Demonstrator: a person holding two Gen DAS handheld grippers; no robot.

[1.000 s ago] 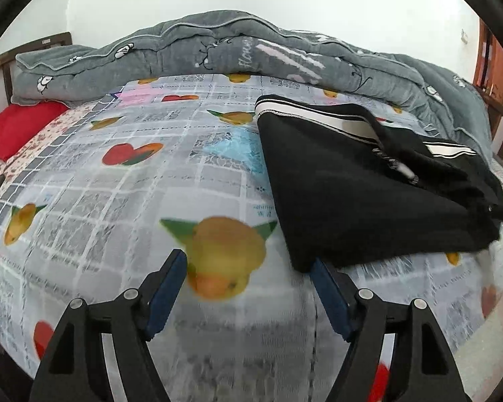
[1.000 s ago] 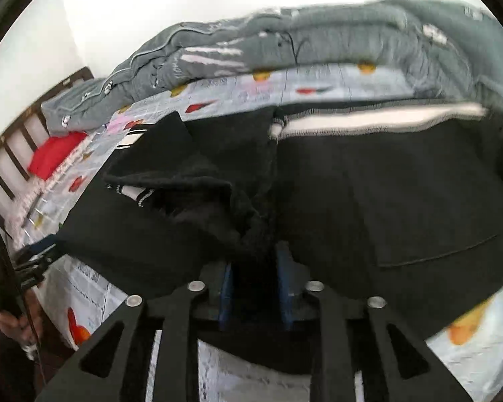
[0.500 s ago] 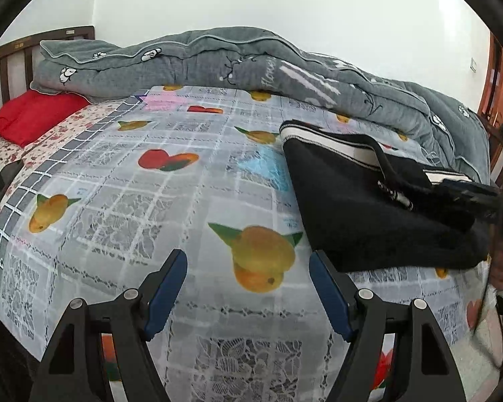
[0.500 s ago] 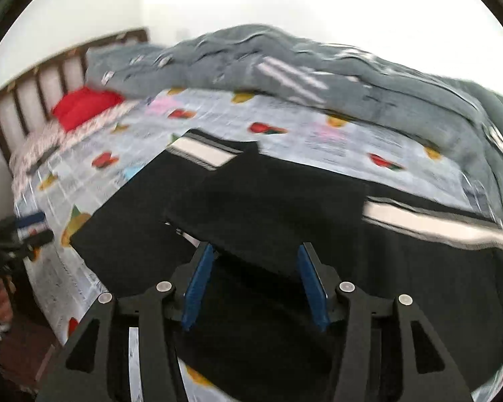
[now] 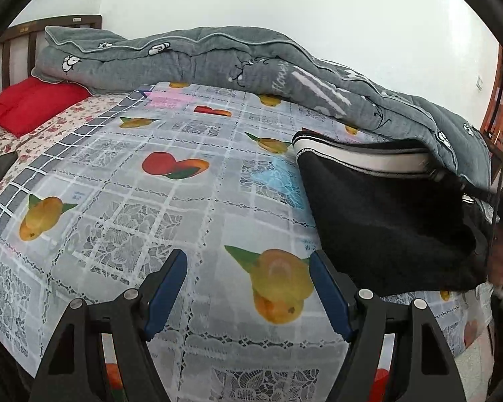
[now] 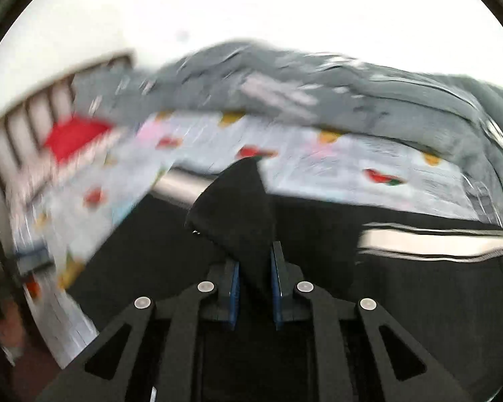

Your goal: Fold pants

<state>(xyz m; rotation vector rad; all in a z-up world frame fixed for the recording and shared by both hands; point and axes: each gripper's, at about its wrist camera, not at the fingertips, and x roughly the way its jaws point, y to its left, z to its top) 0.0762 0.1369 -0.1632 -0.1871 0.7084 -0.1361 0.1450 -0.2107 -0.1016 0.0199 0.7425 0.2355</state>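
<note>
Black pants [image 5: 385, 221] with white side stripes lie on the right part of the bed; one part is lifted off the bed at the right edge of the left wrist view. My left gripper [image 5: 248, 288] is open and empty above the fruit-print sheet, left of the pants. In the blurred right wrist view, my right gripper [image 6: 254, 278] is shut on a raised fold of the pants [image 6: 241, 214], with the rest of the black fabric spread below it.
A grey quilt [image 5: 217, 57] is bunched along the back of the bed. A red pillow [image 5: 33, 102] lies at the far left by the wooden headboard [image 5: 20, 40]. The patterned sheet [image 5: 134, 201] covers the bed; its front edge is just below my left gripper.
My right gripper opened half a second ago and is now shut again on a fold of the pants, lifting it. My left gripper has drawn back and left, staying open.
</note>
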